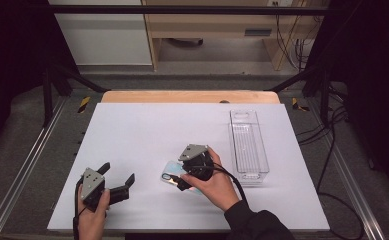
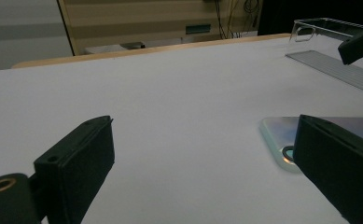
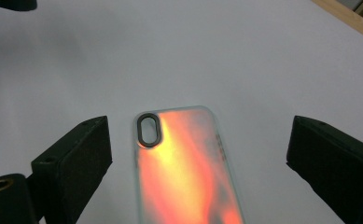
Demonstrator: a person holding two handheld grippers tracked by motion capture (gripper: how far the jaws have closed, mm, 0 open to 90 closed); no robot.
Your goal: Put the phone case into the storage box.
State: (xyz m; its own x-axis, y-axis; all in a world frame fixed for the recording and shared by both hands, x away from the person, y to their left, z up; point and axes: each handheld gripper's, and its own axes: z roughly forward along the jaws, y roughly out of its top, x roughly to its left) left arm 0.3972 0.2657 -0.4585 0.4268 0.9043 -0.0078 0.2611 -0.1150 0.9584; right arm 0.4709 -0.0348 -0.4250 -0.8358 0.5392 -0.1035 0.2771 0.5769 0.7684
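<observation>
Because the white tabletop [image 1: 132, 150] is the widest thing here and nearly bare, I have plenty of room to work at its near edge. Over toward the far right side stands a long clear bin [image 1: 248, 145], open at the top and with nothing visible inside it; my guess is that it waits there as the place for what I am reaching for.

My right gripper [image 1: 186, 181] hangs over the phone case [image 3: 181, 168], which lies flat on the tabletop, well apart from the bin and to its left, with the oval camera cut-out pointing away from me. In the right gripper view the case glows orange and yellow between my two black fingers [image 3: 74, 156], which stand spread on either side of it. Neither pad touches its edges, so nothing is pinched yet. I have lined the fingers up along its long sides because that narrow width is, I judge, the easiest span to close on.

My left gripper [image 1: 118, 179] rests low near the front left of the tabletop, fingers [image 2: 76, 163] spread wide and holding nothing. It points across toward the case, whose rounded corner shows just past one finger in the left gripper view, probably so it stays out of the way yet ready to steady things.
</observation>
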